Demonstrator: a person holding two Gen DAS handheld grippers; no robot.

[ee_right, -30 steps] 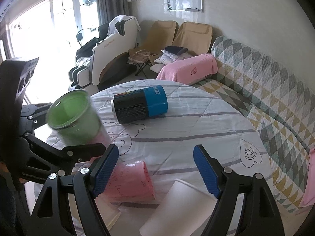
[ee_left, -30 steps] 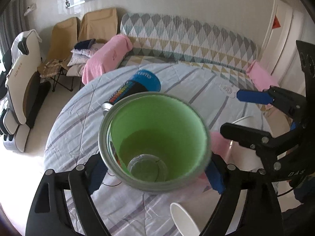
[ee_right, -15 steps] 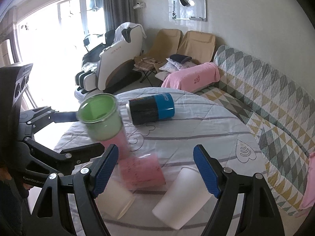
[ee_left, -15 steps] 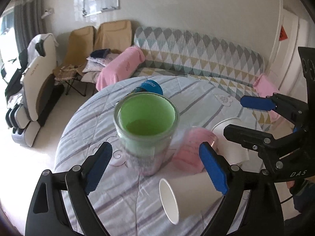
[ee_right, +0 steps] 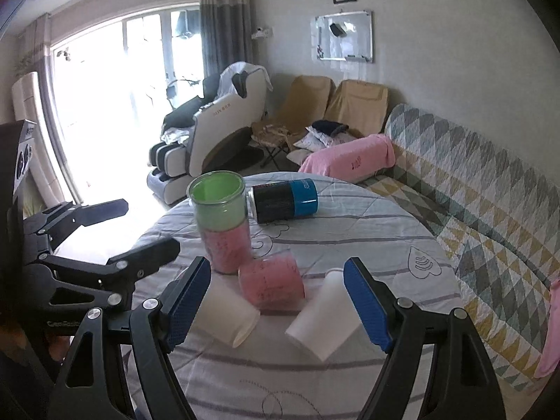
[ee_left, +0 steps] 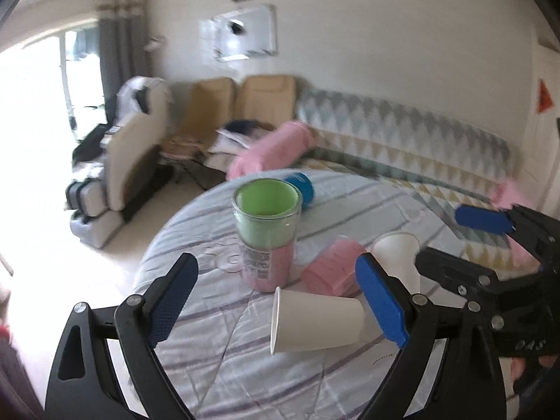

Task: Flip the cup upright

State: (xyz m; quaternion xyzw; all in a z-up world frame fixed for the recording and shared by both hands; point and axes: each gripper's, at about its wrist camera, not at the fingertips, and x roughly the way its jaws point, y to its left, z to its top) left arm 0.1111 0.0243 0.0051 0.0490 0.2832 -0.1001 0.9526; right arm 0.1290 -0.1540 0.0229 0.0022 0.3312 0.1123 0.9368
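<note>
We see a round counter (ee_right: 350, 231) under a striped cloth. The green cup (ee_left: 266, 210) stands upright, mouth up, on the far left part of the counter, nested on a pink base. Both our left tongs (ee_left: 276, 309) and right tongs (ee_right: 278, 301) are spread wide and grip nothing. The green cup sits apart from both, untouched

Just beside it a pink cup (ee_right: 271, 281) lies on its side, flanked by two white paper cups, one on the left (ee_right: 227, 311) and one on the right (ee_right: 323, 318), also on their sides. A black and blue can (ee_right: 285, 201) lies behind

We judge the green cup done. To right another, we would close on a cup's wall near mid-height, squeeze gently so thin paper does not crumple, lift clear, then rotate and set down flat
</note>
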